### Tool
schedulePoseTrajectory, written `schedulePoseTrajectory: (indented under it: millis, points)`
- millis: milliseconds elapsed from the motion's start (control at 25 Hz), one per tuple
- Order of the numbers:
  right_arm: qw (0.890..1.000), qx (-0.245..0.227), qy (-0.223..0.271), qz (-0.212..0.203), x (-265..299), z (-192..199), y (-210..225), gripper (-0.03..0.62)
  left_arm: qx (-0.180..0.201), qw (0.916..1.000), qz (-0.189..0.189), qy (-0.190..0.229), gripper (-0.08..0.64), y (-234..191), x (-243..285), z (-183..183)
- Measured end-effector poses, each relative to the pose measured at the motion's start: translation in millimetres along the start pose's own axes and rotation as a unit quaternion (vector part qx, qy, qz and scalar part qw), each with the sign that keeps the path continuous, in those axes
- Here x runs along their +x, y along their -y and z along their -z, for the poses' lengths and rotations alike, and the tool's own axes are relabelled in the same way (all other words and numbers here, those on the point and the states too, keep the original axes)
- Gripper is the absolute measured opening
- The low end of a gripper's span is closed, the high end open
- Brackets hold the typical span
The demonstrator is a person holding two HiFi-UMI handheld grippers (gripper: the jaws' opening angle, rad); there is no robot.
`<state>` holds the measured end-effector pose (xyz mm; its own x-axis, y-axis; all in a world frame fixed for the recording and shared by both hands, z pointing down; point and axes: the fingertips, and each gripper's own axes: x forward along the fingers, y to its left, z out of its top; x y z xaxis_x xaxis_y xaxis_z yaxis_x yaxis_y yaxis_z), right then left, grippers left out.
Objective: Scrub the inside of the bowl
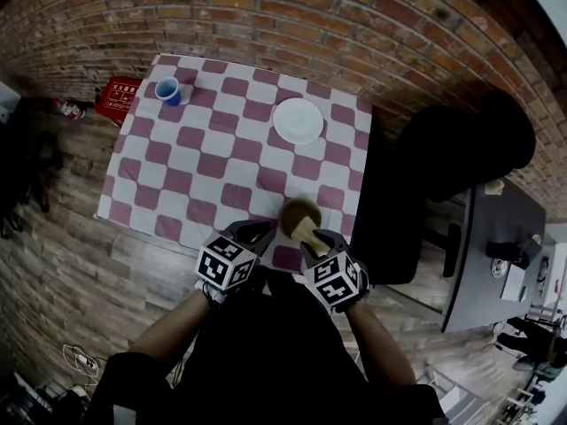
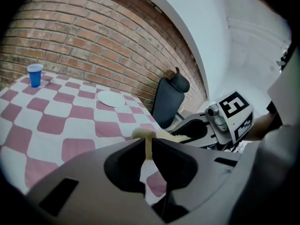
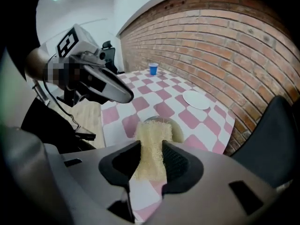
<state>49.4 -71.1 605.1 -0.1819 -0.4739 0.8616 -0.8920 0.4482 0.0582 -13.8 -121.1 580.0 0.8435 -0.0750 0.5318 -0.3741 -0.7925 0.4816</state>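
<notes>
A tan bowl (image 1: pixel 297 209) stands near the front edge of the pink-and-white checked table (image 1: pixel 213 162). My left gripper (image 1: pixel 264 231) is at the bowl's left side. In the left gripper view its jaws (image 2: pixel 148 149) are shut on the bowl's thin rim (image 2: pixel 143 134). My right gripper (image 1: pixel 310 239) is shut on a yellow sponge (image 1: pixel 306 230) that reaches over the bowl's near rim. In the right gripper view the sponge (image 3: pixel 151 142) sticks out from the right gripper (image 3: pixel 151 157) and hides most of the bowl (image 3: pixel 176 129).
A blue cup (image 1: pixel 166 89) stands at the table's far left corner and a white plate (image 1: pixel 298 119) lies at the back middle. A black chair (image 1: pixel 443 149) stands right of the table, with a dark desk (image 1: pixel 492 246) beyond it. A red box (image 1: pixel 118 98) lies on the floor at the left.
</notes>
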Motion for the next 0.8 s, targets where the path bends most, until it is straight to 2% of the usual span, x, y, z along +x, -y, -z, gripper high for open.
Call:
schedulePoseTrajectory:
  millis: [120, 240, 360, 480, 640, 720, 800]
  points:
    - [0.997, -0.075, -0.033, 0.003, 17, 2, 1, 0.153, -0.031, 0.9992, -0.004, -0.027, 0.035, -11, 23, 13]
    - [0.988, -0.141, -0.067, -0.005, 29, 7, 1, 0.154, -0.057, 0.9971, -0.005, -0.051, 0.035, -13, 38, 23]
    - [0.978, -0.191, -0.083, -0.008, 36, 3, 2, 0.153, -0.078, 0.9952, -0.011, -0.058, 0.037, -19, 44, 26]
    - [0.963, -0.252, -0.095, -0.001, 43, -3, 5, 0.153, -0.104, 0.9929, -0.010, -0.058, 0.041, -20, 50, 30]
    - [0.937, -0.332, -0.108, 0.011, 48, -10, 6, 0.153, -0.115, 0.9914, -0.013, -0.060, 0.074, -19, 51, 33]
    - [0.927, -0.356, -0.114, 0.018, 50, -12, 11, 0.154, -0.119, 0.9912, -0.015, -0.057, 0.075, -18, 51, 32]
    - [0.922, -0.367, -0.121, 0.023, 51, -11, 18, 0.153, -0.119, 0.9913, -0.017, -0.054, 0.075, -18, 51, 30]
